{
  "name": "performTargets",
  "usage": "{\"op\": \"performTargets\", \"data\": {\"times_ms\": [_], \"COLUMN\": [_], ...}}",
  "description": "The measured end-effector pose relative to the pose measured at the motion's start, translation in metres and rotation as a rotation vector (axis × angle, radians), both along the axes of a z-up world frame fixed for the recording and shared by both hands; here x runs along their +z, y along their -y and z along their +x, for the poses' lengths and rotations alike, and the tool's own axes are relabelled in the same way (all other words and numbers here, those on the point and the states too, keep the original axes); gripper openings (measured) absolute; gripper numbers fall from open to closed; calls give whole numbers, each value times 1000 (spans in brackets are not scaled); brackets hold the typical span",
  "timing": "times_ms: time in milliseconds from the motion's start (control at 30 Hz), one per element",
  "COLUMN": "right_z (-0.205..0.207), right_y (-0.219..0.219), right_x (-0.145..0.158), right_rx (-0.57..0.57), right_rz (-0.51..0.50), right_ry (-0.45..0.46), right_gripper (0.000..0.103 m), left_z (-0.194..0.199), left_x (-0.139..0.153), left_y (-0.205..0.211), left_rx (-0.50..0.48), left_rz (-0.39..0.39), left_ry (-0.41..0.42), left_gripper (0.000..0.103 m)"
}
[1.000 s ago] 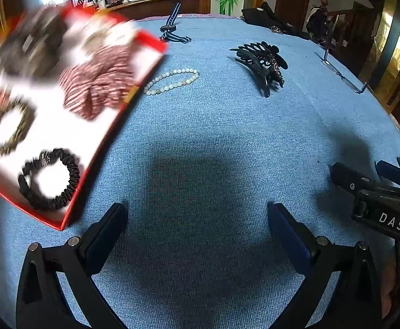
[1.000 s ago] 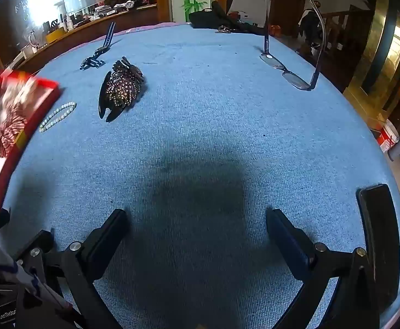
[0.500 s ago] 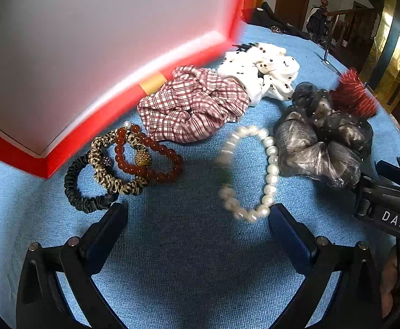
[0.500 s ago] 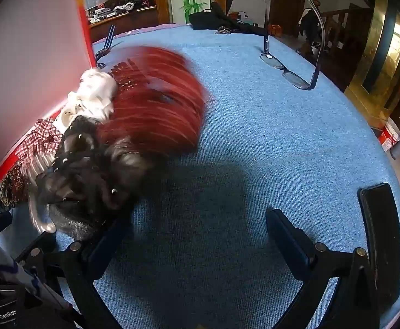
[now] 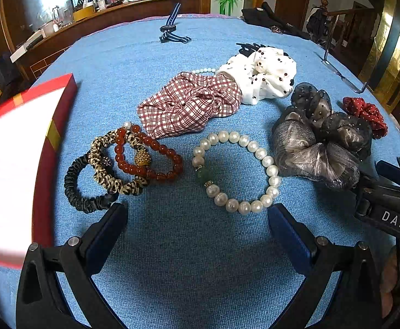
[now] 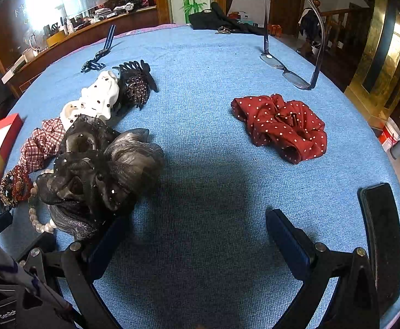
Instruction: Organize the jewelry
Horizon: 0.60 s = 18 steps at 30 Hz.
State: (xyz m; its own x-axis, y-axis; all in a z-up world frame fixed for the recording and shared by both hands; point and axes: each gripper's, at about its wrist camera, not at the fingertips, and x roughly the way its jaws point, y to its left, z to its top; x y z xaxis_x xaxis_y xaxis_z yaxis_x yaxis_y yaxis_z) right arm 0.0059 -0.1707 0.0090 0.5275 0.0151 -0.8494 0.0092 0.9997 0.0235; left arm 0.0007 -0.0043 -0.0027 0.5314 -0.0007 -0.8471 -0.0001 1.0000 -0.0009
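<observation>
Left wrist view shows the jewelry lying loose on the blue table [image 5: 200, 260]: a pearl bracelet [image 5: 235, 172] sits just ahead of the left gripper [image 5: 197, 219], whose fingers are spread wide and hold nothing. To its left a red bead bracelet [image 5: 156, 156], a leopard hair tie [image 5: 112, 161] and a black hair tie [image 5: 85, 189] overlap in a tangle beside the red box [image 5: 46, 164]. I'd judge the pearl bracelet the sensible first pick: it lies alone, so closing on one side of the loop should lift it cleanly. The tangled trio would likely drag together.

The right gripper [image 6: 197, 235] is also spread and empty, with the grey organza scrunchie [image 6: 101, 170] touching its left finger. A red dotted scrunchie [image 6: 282, 126] lies well apart, near the eyeglasses [image 6: 290, 74]. Plaid scrunchie [image 5: 191, 104], white dotted scrunchie [image 5: 265, 76] and a claw clip [image 6: 137, 85] crowd the middle, hiding part of a small bead string.
</observation>
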Motion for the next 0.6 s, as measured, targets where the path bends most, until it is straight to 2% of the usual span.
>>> {"op": "performTargets", "data": {"times_ms": [267, 400, 500, 600], "right_z": [1, -2, -15, -33], "right_y": [-2, -2, 4, 13], "right_x": [-1, 0, 4, 11], "right_rx": [2, 39, 71, 78], "right_rz": [-21, -24, 31, 89], "right_ry": [-7, -24, -47, -30], "right_gripper": [103, 103, 103, 103], "left_z": [0, 0, 0, 0], "left_x": [1, 1, 1, 1], "left_y": [0, 0, 0, 0], "left_rx": [0, 0, 0, 0], "left_rz": [0, 0, 0, 0], "left_ry": [0, 0, 0, 0], "left_gripper": [103, 103, 103, 103]}}
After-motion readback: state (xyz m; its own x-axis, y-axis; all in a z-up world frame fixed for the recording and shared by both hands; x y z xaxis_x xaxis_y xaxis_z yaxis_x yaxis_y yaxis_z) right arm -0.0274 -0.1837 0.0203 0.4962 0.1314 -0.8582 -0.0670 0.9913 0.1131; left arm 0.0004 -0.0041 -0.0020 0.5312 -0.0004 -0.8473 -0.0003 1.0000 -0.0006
